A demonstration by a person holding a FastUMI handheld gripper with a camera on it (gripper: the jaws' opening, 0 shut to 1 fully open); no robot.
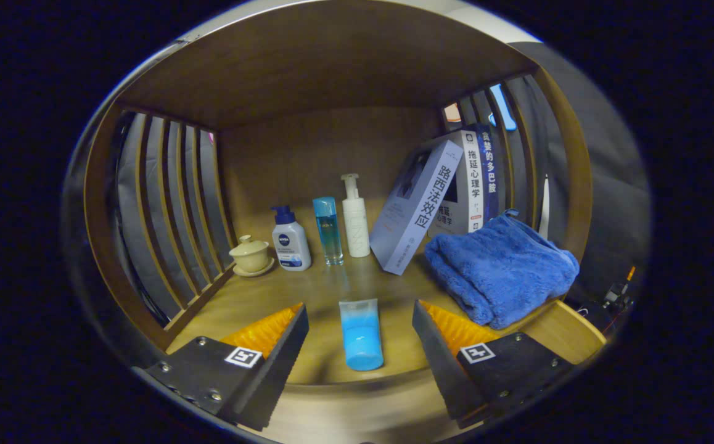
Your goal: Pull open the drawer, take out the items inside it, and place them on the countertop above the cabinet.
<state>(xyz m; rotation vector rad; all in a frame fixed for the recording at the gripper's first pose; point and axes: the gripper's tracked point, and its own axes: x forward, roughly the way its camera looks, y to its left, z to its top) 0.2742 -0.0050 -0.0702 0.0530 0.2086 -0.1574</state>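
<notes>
You face a home-style booth setup: a slatted wooden shelf (332, 290) holding toiletry bottles (323, 231), a lidded teacup (251, 254), leaning books (449, 197), and a folded blue towel (505, 271).

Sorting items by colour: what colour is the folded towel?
Blue, in the gripper view: the fluffy folded towel.

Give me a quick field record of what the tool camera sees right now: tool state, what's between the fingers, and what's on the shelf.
tool: open, fingers spread, holding nothing
between fingers: blue tube lying flat on the wooden shelf, not touched
back row: lidded cup on saucer, pump bottle with blue cap, slim blue bottle, white pump bottle
right of bottles: books leaning
ahead of right finger: folded blue towel
drawer: cannot tell
</notes>
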